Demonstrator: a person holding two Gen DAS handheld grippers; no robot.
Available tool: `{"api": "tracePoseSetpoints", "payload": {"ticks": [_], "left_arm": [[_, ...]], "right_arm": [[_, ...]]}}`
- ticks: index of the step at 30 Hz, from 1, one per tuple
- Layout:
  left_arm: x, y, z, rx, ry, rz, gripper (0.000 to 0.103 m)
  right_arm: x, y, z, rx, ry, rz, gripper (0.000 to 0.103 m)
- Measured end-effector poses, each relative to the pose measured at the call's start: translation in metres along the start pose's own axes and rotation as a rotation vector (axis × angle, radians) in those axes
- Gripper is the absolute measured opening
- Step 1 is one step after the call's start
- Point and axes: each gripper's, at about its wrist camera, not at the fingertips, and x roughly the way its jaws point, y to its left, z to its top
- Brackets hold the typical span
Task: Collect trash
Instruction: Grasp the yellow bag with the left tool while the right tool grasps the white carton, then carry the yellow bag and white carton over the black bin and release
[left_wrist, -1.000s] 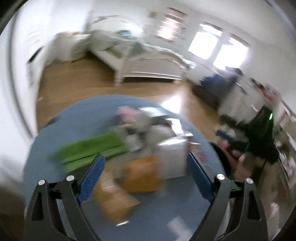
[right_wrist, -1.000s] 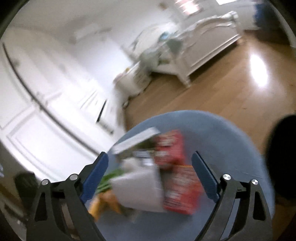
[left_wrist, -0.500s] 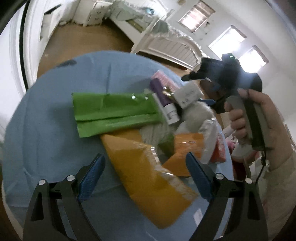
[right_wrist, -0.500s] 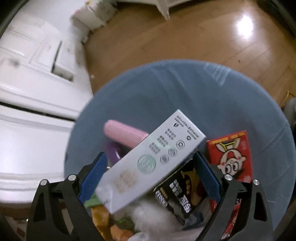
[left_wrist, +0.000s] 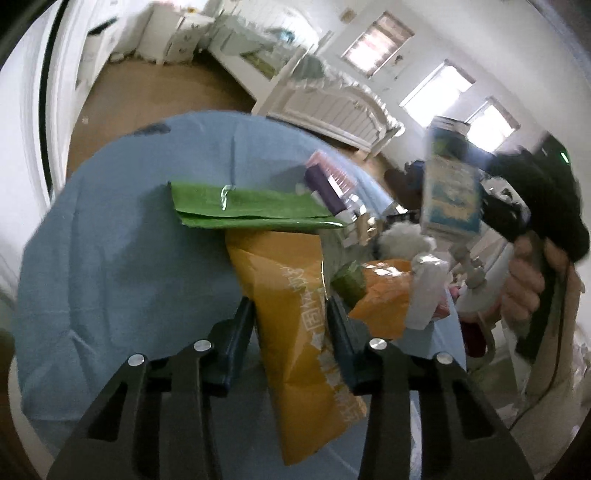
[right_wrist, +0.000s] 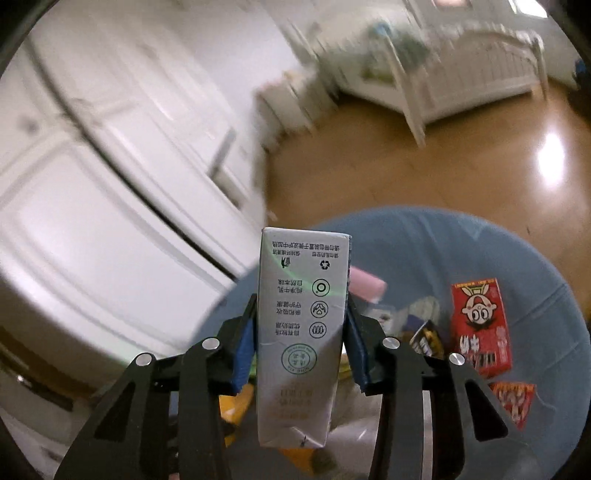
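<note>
Trash lies heaped on the round blue surface (left_wrist: 110, 258). My left gripper (left_wrist: 291, 321) is down at the near end of a yellow snack bag (left_wrist: 295, 314); its fingers (left_wrist: 240, 325) are closing with the bag between them and appear to press its sides. The bag lies flat on the surface, its far end tucked under a green packet (left_wrist: 243, 206). Just beyond sit an orange wrapper (left_wrist: 384, 295), a purple tube (left_wrist: 328, 192) and a white fluffy wad (left_wrist: 402, 236).

My right gripper (right_wrist: 301, 332) is clenched on a grey carton (right_wrist: 299, 332), still closing, blue pads against both long sides. From the left camera I see the carton (left_wrist: 450, 192) lifted clear of the pile, with a person's hand (left_wrist: 528, 288) on the gripper's handle. Below it on the surface I note a red box with a cartoon face (right_wrist: 480, 328), a red wrapper (right_wrist: 513, 402) near it, and a pink item (right_wrist: 365, 288) just beside the carton. White bed (left_wrist: 332, 107) and wooden floor (right_wrist: 443, 177) lie behind.
</note>
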Motion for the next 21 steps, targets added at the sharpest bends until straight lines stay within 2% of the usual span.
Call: {"api": "tracePoseSetpoints", "payload": {"ticks": [4, 7, 10, 14, 18, 21], "left_arm": [[-0.024, -0.021, 0.004, 0.063, -0.079, 0.002, 0.04], [-0.034, -0.051, 0.014, 0.12, -0.114, -0.037, 0.04], [-0.036, -0.086, 0.026, 0.181, -0.137, -0.096, 0.04], [-0.013, -0.145, 0.041, 0.277, -0.127, -0.179, 0.04], [0.024, -0.201, 0.044, 0.375, -0.1, -0.25, 0.041], [0.064, -0.247, 0.042, 0.429, -0.051, -0.32, 0.041]], "right_arm": [[-0.053, 0.007, -0.036, -0.055, -0.154, -0.011, 0.043], [-0.089, -0.011, -0.057, -0.03, -0.255, -0.037, 0.043], [-0.12, -0.039, -0.078, 0.012, -0.351, -0.1, 0.043], [-0.169, -0.076, -0.1, 0.034, -0.47, -0.232, 0.043], [-0.199, -0.118, -0.109, 0.051, -0.531, -0.362, 0.043], [-0.222, -0.156, -0.119, 0.11, -0.563, -0.439, 0.043]]}}
